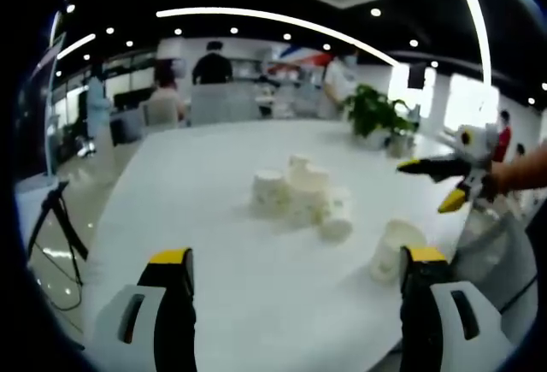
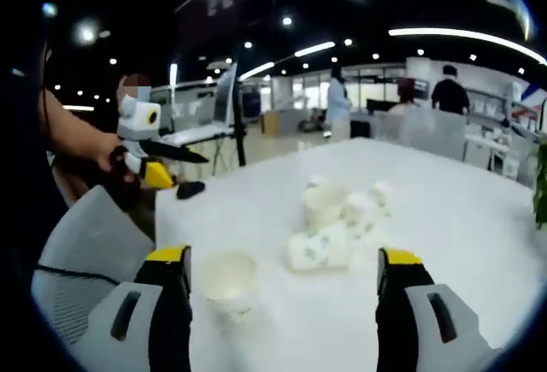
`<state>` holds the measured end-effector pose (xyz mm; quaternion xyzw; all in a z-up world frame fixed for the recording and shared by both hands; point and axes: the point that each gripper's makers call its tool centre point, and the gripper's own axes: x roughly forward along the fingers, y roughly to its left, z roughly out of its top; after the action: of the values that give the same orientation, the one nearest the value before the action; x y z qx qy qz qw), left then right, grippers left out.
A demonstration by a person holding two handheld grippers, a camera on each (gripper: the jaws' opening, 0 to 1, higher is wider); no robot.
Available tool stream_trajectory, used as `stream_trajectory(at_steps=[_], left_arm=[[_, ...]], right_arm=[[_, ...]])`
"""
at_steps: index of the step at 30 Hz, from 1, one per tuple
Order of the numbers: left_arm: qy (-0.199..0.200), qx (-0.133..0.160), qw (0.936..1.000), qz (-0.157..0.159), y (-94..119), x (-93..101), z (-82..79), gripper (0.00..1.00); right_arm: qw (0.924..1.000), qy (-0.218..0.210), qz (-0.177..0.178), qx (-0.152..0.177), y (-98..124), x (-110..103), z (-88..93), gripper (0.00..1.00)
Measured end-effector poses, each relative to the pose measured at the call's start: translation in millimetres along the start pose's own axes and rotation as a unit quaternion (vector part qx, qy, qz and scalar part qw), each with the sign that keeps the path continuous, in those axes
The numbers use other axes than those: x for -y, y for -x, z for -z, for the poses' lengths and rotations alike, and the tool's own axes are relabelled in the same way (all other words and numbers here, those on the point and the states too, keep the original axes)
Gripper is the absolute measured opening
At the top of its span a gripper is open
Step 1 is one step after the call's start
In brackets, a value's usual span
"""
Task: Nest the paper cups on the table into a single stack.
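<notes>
Standing wide-jawed and empty, the left gripper (image 1: 295, 274) and right gripper (image 2: 282, 274) face a white table (image 1: 214, 218) bearing roughly eight paper cups (image 1: 299, 192), one upright cup (image 2: 229, 280) apart.

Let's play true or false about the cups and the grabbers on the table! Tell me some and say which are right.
1. The table is white. True.
2. All the paper cups are already in one stack. False: a cluster of cups sits mid-table and a lone cup stands apart near the edge.
3. One cup with a green print lies on its side. True.
4. The left gripper is squeezing a cup. False: its jaws stand wide apart with nothing between them.
5. A potted plant stands at the table's far side. True.
</notes>
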<state>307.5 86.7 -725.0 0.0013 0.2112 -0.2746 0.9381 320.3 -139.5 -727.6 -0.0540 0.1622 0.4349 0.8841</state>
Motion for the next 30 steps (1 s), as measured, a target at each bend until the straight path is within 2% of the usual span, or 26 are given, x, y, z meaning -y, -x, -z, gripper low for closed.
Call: stream_trajectory(at_steps=[5, 9, 15, 19, 30], left_arm=[[-0.012, 0.001, 0.9999, 0.003, -2.6, 2.7, -0.1, 0.98], [-0.014, 0.007, 0.9999, 0.005, -3.4, 4.0, -0.5, 0.98], [-0.020, 0.018, 0.9996, 0.005, -5.3, 4.3, -2.2, 0.98], [-0.034, 0.022, 0.9992, 0.001, -4.3, 5.5, 3.6, 0.98], [-0.020, 0.028, 0.9994, -0.006, -1.0, 1.5, 6.6, 0.98]], right_arm=[[0.9993, -0.006, 0.037, 0.008, 17.3, 23.6, 0.0, 0.88], [0.9984, -0.008, 0.056, 0.008, 26.9, 33.2, 3.4, 0.88], [0.9962, -0.014, 0.086, -0.004, 38.1, 48.6, 18.1, 0.95], [0.9939, -0.008, 0.110, 0.000, 44.6, 57.7, 22.8, 0.98], [0.9926, -0.012, 0.121, -0.003, 42.8, 61.3, 27.2, 1.00]])
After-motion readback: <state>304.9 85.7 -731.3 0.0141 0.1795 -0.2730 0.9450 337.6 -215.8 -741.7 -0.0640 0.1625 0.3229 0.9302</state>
